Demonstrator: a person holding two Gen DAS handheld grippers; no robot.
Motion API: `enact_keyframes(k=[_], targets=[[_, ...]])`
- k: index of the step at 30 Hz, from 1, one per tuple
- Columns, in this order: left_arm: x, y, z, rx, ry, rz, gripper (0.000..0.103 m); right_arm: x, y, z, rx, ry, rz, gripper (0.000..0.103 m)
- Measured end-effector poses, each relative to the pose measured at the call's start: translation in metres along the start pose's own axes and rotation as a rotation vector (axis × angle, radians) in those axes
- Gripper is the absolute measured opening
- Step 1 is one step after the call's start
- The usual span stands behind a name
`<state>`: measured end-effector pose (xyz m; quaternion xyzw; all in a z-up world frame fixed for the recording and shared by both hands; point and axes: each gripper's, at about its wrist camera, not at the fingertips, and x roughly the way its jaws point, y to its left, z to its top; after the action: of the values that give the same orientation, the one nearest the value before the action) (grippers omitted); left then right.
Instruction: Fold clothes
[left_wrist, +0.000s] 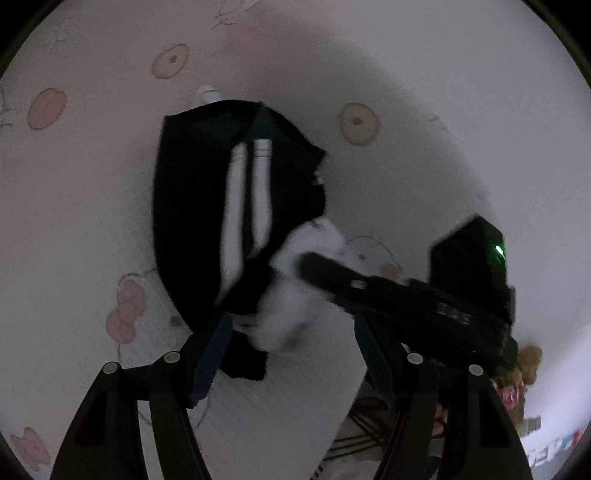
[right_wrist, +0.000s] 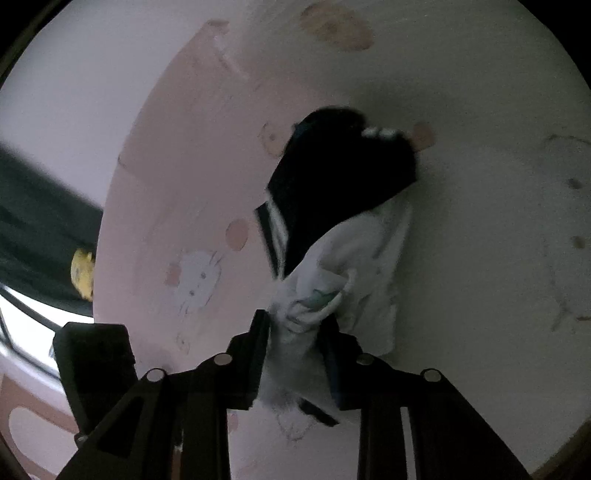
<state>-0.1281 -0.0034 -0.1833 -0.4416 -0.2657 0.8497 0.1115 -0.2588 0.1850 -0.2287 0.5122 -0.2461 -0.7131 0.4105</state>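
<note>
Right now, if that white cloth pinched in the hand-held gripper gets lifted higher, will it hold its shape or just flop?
Probably flop: the white cloth bunches into creases where the right hand-held gripper pinches it. It looks light, since a small pinch holds it. It overlaps the dark striped garment, so that may get dragged along.

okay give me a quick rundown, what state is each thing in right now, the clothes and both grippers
Dark garment: bunched in a heap on the pink printed sheet, white stripes showing.
White garment: crumpled against the dark one, one end pinched.
Right gripper: shut on the white garment.
Left gripper: open, holding nothing.
</note>
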Motion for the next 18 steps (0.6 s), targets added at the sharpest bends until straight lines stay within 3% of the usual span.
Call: enact_keyframes(k=[5, 11, 16, 18], targets=[[0.002, 0.003, -0.009, 0.046, -0.049, 0.098, 0.067, 0.020, 0.017, -0.008, -0.030, 0.047, 0.003, 0.022], [-0.009, 0.008, -0.017, 0.050, -0.121, 0.098, 0.066, 0.036, 0.030, -0.001, -0.047, 0.080, 0.053, 0.021], [-0.018, 0.006, -0.030, 0.076, -0.173, 0.145, 0.067, 0.055, 0.050, -0.007, -0.071, 0.137, 0.100, 0.021], [-0.016, 0.014, -0.031, 0.059, -0.169, 0.132, 0.066, 0.062, 0.056, -0.008, -0.084, 0.149, 0.077, 0.021]])
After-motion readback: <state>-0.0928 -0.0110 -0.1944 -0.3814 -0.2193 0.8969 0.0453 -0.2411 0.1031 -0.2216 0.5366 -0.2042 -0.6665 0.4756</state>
